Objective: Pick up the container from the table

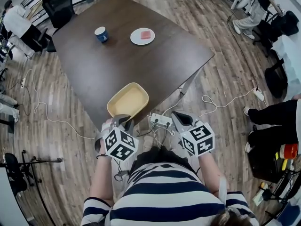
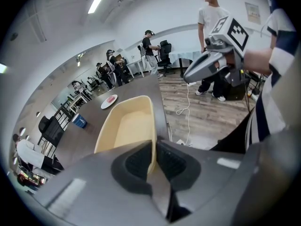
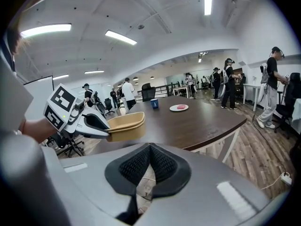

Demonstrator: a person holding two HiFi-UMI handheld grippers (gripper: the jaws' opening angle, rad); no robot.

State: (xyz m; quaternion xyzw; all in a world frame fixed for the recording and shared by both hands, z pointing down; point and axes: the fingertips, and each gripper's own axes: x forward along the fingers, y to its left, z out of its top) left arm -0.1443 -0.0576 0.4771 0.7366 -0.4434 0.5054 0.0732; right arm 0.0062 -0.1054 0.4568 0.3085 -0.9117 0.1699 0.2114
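One container, rim pinched by L gripper (R gripper empty, beside).

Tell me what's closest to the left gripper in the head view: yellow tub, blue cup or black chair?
1. Yellow tub, clamped in the left gripper, near edge.
2. Blue cup, far left on the table.
3. Black chair, past the table's far corner.
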